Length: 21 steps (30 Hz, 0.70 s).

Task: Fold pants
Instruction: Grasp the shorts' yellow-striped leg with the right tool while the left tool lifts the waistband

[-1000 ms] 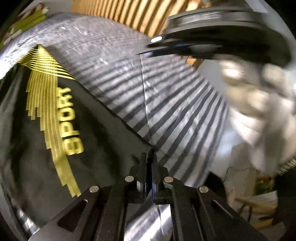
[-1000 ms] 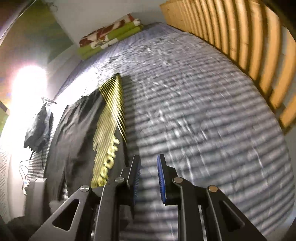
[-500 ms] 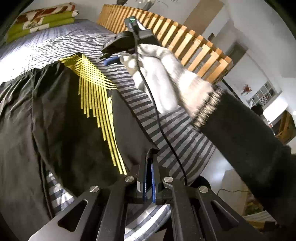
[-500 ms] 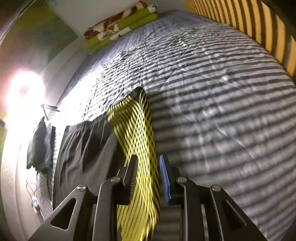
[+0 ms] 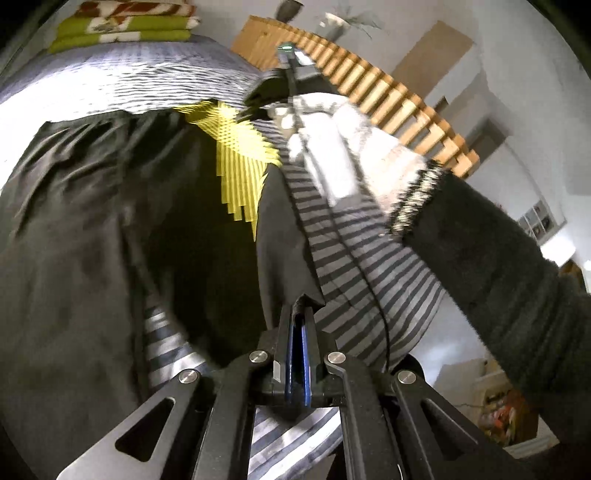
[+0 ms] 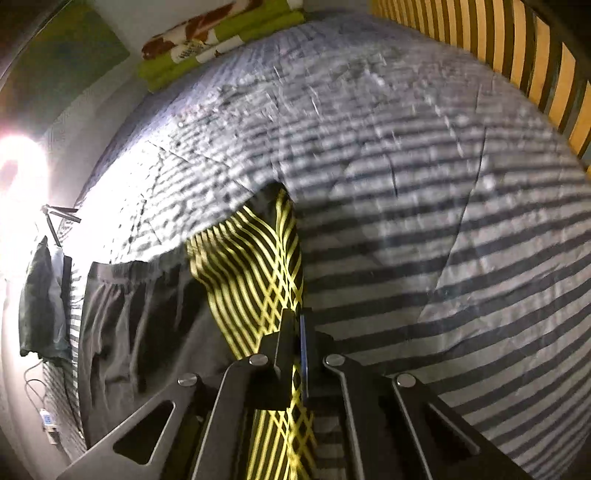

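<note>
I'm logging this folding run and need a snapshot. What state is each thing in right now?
Pants: partly lifted off the bed, one edge raised, rest lying rumpled.
Left gripper: shut on the pants' black edge.
Right gripper: shut on the pants' yellow-striped part.
Striped bedsheet: spread flat, lightly creased.
Blankets: folded, stacked at the far end of the bed.
Gloved hand: gripping the right gripper's handle.

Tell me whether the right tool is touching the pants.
Touching. In the right wrist view the right tool is closed on the yellow-striped edge of the pants, with the fabric running between its fingers and no gap showing.
</note>
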Tool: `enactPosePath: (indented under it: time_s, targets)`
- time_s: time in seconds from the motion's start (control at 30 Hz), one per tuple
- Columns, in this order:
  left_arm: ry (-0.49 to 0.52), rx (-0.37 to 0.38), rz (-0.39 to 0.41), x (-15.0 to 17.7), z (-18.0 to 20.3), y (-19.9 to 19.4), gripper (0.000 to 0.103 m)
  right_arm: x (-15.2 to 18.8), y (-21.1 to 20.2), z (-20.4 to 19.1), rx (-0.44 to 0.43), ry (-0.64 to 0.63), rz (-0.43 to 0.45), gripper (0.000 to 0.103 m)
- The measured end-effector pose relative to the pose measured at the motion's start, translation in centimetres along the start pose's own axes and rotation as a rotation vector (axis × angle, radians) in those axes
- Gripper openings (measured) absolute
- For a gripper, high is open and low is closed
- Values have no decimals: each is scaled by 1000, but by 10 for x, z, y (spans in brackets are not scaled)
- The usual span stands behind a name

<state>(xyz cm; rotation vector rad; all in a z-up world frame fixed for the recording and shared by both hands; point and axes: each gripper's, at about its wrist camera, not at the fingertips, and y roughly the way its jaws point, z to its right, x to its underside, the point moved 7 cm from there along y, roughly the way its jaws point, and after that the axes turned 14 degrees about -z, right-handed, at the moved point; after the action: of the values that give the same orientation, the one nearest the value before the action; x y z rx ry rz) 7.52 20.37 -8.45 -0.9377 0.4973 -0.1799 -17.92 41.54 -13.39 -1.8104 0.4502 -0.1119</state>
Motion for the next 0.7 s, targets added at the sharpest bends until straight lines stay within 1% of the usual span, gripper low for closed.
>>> enactPosePath:
  time_s: [0.07, 0.13, 0.2, 0.27, 0.37, 0.47, 0.53, 0.6, 0.7]
  targets:
    - [-42, -2, 18, 15, -20, -16, 3, 0, -15, -13, 30, -5, 31, 2]
    - [-84, 6, 27, 29, -36, -30, 3, 0, -28, -30, 40, -14, 62, 2]
    - [-124, -4, 53, 47, -57, -47, 3, 2, -40, -55, 39, -31, 88, 2]
    - [-164, -22, 84, 66, -78, -66, 3, 6, -49, -88, 45, -65, 109, 2]
    - [-243, -21, 131, 95, -109, -95, 3, 10, -51, -144, 77, -134, 123, 2]
    - [-322, -33, 171, 125, -142, -117, 3, 13, -36, -210, 105, -226, 117, 2]
    - [-368, -33, 180, 143, -160, -128, 3, 13, -14, -252, 122, -273, 94, 2]
    - [-412, -42, 183, 161, -180, -133, 3, 15, 9, -282, 144, -300, 66, 2]
    - [-479, -34, 191, 185, -208, -140, 3, 22, 45, -323, 205, -358, 34, 2]
